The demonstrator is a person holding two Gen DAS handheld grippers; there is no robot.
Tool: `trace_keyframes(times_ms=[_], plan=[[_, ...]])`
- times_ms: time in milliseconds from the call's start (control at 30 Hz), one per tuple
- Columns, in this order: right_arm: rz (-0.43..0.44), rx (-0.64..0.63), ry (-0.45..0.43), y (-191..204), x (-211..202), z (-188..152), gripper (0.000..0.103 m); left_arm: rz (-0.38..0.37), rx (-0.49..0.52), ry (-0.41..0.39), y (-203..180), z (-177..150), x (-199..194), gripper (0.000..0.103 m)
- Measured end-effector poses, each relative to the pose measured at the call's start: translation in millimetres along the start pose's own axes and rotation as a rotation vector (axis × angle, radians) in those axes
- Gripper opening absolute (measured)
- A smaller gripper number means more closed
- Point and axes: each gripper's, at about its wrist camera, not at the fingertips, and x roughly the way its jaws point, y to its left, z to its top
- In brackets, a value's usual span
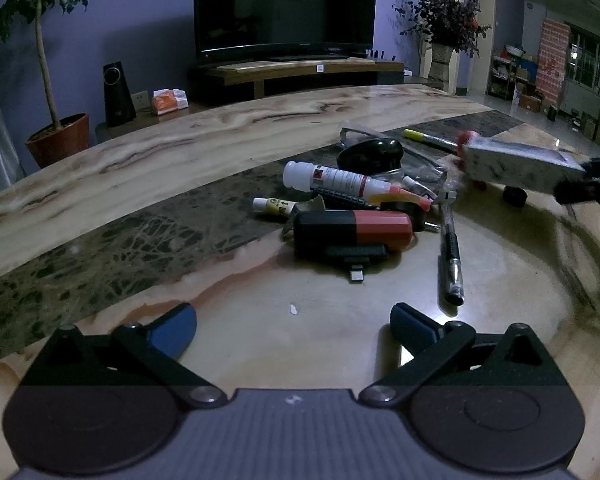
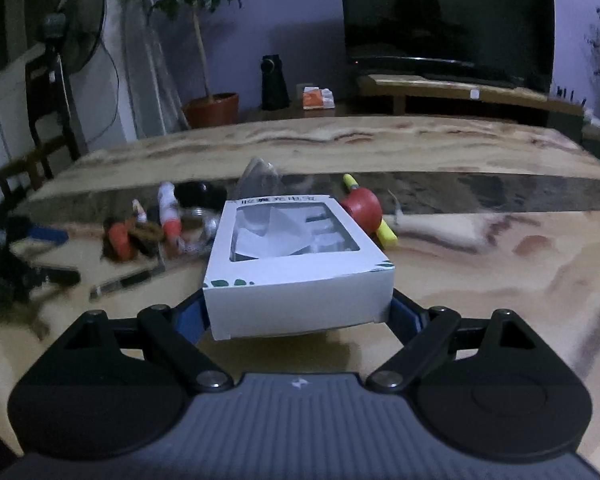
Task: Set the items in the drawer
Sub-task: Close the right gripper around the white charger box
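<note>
— White box (image 2: 296, 276) with the clear window: where is it?

— Clamped between the blue pads of the right hand-held gripper (image 2: 296, 316), held level just above the desk (image 2: 500, 280). The pads press on its two side walls, so the jaws stand wide around it. In the left wrist view the same box shows at the right edge, lifted clear of the stone top.

— And the left hand-held gripper (image 1: 294, 330)?

— Jaws apart, nothing between them, low over bare desk.

— What lies past it?

— A heap of small things. Nearest is a black-and-red case (image 1: 352, 230) with a black adapter (image 1: 356, 256) in front of it, and a black pen (image 1: 450, 256) just to the right. Behind them a white bottle (image 1: 324, 178) lies on its side, then a round black object (image 1: 372, 154). Further right, a yellow marker (image 1: 424, 138) lies beside a red round thing (image 2: 362, 206).

— Beyond the desk?

— A dark television (image 1: 286, 6) on a low wooden stand, and a potted tree (image 1: 58, 136) at the left.
</note>
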Motion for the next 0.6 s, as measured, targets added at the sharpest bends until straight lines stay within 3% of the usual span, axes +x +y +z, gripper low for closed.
trace_keyframes(times_ms=[200, 600], plan=[[0.012, -0.001, 0.073, -2, -8, -21, 0.09, 0.0, 0.0, 0.0, 0, 0, 0, 0.103], [0.026, -0.003, 0.013, -3, -27, -15, 0.091, 0.0, 0.0, 0.0, 0, 0, 0, 0.103]])
